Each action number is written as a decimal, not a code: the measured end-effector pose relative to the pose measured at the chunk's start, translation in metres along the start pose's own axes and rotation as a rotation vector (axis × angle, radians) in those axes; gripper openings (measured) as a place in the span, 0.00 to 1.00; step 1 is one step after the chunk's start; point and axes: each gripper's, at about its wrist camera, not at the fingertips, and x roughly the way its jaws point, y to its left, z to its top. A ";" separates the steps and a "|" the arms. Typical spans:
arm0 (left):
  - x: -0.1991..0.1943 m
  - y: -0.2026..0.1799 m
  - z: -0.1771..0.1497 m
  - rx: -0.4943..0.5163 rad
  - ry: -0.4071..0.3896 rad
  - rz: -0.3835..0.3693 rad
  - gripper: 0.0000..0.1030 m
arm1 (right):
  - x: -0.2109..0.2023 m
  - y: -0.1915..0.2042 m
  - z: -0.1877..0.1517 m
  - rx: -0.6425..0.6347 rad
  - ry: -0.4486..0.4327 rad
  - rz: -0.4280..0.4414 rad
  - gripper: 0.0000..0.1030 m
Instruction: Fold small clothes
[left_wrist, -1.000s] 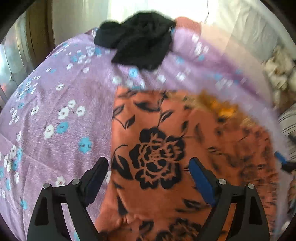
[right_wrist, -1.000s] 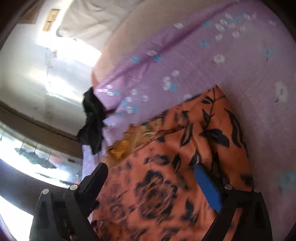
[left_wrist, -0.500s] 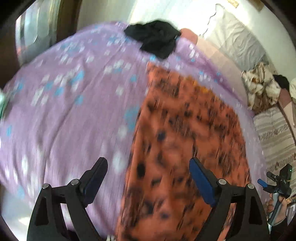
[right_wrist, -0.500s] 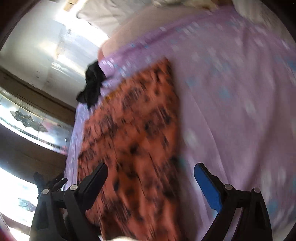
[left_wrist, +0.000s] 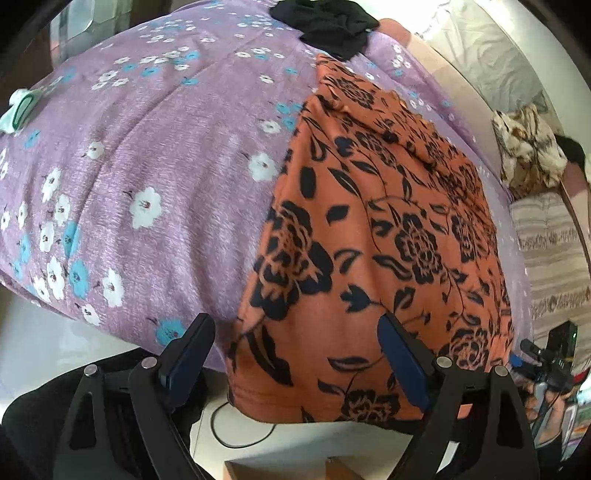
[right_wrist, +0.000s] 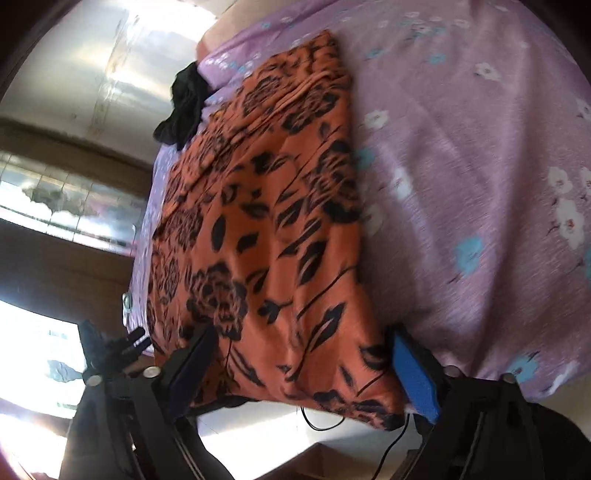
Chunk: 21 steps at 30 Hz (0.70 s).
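An orange garment (left_wrist: 373, 236) printed with black roses lies spread flat on a bed under a purple flowered sheet (left_wrist: 155, 155), its near hem hanging over the bed's edge. No box, basket or other container appears in either view. The left gripper (left_wrist: 295, 354) hangs over the garment's lower left corner with its jaws wide apart, nothing between them but the cloth below; whether the pads touch it cannot be told. The right gripper (right_wrist: 303, 365) stands at the opposite near corner, its jaws closing, the hem lying between them but not yet pinched. A black garment (left_wrist: 325, 22) sits crumpled at the far end of the bed, seen in both views. Only the left wrist view shows a pale green cloth (left_wrist: 18, 110) at the sheet's left edge, a patterned bundle (left_wrist: 528, 147) on the right and a striped cover (left_wrist: 550, 240). Only the right wrist view shows a glazed window (right_wrist: 66, 199).
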 end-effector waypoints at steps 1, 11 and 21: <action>0.003 -0.001 -0.001 0.011 0.002 0.029 0.87 | 0.001 0.000 -0.001 -0.003 -0.004 -0.016 0.80; 0.009 -0.010 -0.009 0.054 0.024 0.124 0.06 | 0.004 0.008 -0.006 -0.044 0.000 -0.130 0.47; 0.005 -0.019 -0.017 0.100 0.024 0.103 0.38 | 0.011 0.012 -0.003 -0.025 0.032 -0.091 0.53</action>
